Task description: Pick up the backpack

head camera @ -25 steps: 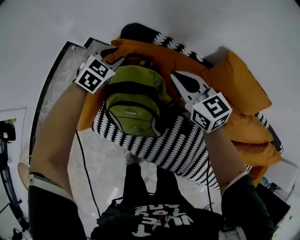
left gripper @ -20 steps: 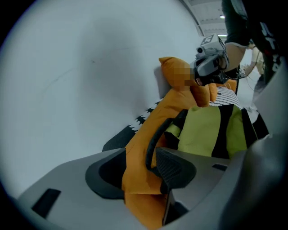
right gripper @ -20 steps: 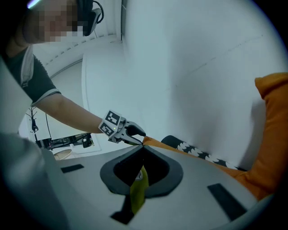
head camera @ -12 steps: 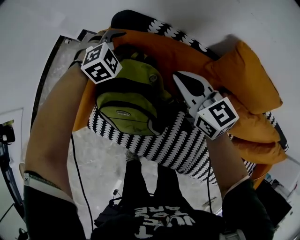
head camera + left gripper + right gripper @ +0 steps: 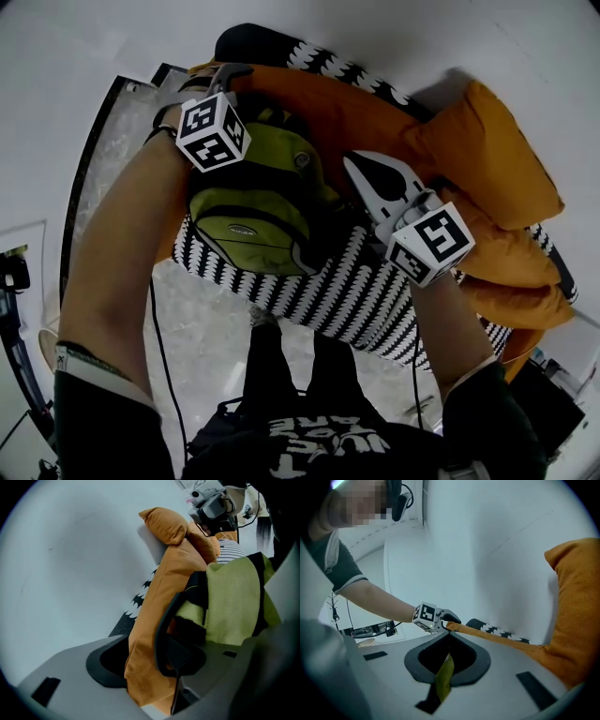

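Backpack [image 5: 262, 202] coarse-woven matt green cloth with black trim, cushion [image 5: 497, 150] smooth matt orange cloth, sofa [image 5: 347, 281] black-and-white patterned fabric, floor [image 5: 206, 319] glossy pale stone look.

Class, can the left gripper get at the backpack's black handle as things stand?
Probably yes: the jaws of the left gripper have just been opening, and the handle already sits between them. Orange fabric lies there too and may get pinched.

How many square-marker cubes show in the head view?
2. One cube at left, over the green backpack; the other at right, over the black-and-white patterned seat. None seems hidden.
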Demonstrator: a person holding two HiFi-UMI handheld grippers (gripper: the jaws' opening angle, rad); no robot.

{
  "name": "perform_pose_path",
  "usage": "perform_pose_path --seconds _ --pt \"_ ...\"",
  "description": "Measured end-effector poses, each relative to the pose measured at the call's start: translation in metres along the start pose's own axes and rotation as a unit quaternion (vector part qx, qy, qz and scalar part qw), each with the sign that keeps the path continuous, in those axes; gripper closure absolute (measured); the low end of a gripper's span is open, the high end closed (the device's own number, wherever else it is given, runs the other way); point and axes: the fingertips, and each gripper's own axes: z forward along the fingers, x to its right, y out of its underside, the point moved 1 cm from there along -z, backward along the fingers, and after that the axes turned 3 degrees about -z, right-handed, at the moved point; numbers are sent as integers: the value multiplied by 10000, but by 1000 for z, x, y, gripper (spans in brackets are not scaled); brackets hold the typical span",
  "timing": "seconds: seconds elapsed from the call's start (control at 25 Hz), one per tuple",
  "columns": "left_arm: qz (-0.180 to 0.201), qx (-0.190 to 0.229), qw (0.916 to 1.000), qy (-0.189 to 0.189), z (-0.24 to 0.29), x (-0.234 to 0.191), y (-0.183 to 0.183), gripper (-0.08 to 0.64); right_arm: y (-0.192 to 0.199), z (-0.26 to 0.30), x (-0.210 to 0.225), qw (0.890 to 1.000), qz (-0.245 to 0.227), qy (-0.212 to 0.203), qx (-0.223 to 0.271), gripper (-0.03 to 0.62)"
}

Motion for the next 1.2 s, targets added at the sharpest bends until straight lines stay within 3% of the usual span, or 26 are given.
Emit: perform_pose_path --seconds 0.08,0.28,0.4,0.48,0.88,1.04,1.2 --pt "53 11 10000 25 0 2 -2 322 1 -1 0 10000 11 8 1 566" --pt "368 -228 9984 -361 8 1 -5 336 4 0 -2 10000 82 40 -31 566" --pt "423 -105 9975 -564 3 1 -7 419 7 -2 -3 10000 46 22 -47 566" --pt "297 85 9962 -819 -8 -2 -11 491 7 -5 -3 10000 58 34 -49 566" --pt "-670 548 9834 -1595 -60 -10 -19 499 -3 -5 -9 9998 139 128 27 566" --pt "-1547 1023 9658 -1812 -90 -7 -28 491 -14 -12 -13 9996 164 201 98 566" --pt "-2654 1681 9297 -1925 -126 -1 -35 476 -27 -21 -18 9990 247 309 204 566"
